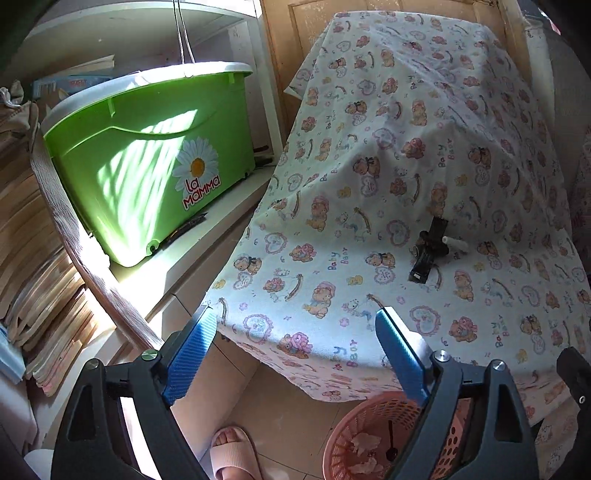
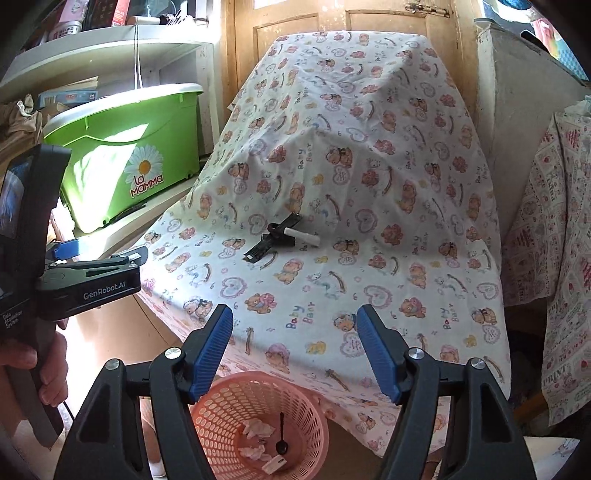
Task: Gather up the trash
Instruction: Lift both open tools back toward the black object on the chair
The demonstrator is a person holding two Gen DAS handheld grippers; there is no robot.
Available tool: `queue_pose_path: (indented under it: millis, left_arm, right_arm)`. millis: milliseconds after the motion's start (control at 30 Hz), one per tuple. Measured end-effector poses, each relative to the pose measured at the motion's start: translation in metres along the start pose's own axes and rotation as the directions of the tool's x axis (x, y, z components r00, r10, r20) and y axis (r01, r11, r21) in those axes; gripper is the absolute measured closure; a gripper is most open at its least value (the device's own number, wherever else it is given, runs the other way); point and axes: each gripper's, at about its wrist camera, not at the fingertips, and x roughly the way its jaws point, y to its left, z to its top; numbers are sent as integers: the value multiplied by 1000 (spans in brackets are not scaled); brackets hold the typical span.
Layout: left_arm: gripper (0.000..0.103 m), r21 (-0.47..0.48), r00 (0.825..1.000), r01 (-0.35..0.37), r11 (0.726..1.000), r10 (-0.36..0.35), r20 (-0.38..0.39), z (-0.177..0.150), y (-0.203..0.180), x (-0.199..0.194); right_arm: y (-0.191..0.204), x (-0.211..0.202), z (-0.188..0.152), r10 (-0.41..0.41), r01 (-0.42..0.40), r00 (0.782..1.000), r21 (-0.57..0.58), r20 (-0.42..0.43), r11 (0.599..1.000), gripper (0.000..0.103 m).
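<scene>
A pink mesh basket stands on the floor below the table's front edge, also low in the left wrist view. Inside lie crumpled tissues, a black spoon and a small white piece. On the bear-print cloth rest a black plastic piece and a white tube; the left wrist view shows the black piece and the tube too. My left gripper is open and holds nothing. My right gripper is open above the basket, empty.
A green "La Mamma" tub sits on a white shelf at the left, with stacked papers beside it. A foot in a pink slipper stands by the basket. Another patterned cloth hangs at the right. A wooden door is behind.
</scene>
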Motion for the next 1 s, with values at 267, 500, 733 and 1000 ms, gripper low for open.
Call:
queue_pose_path:
  millis: [267,500,733,1000]
  left_arm:
    - [2,10,991,25,1000,-26,131,7,-5,-21]
    - [2,-42,992,66,997,-61,111,8,-1,-15]
    - [2,-78,974,145,986,-128,186,13,7,-24]
    - [2,-36,979,124,992,-116,168,20,2,-15]
  right_arm:
    - [-13,-4,11,-22,21,999,13,26,1000,32]
    - [-28,-3,16,-28,28,1000,64,12,998,32]
    - [-31,-5,22,-16,16,1000,44,2,999,32]
    - [-37,-9,50,11,-10,1000,-28,25,1000,32]
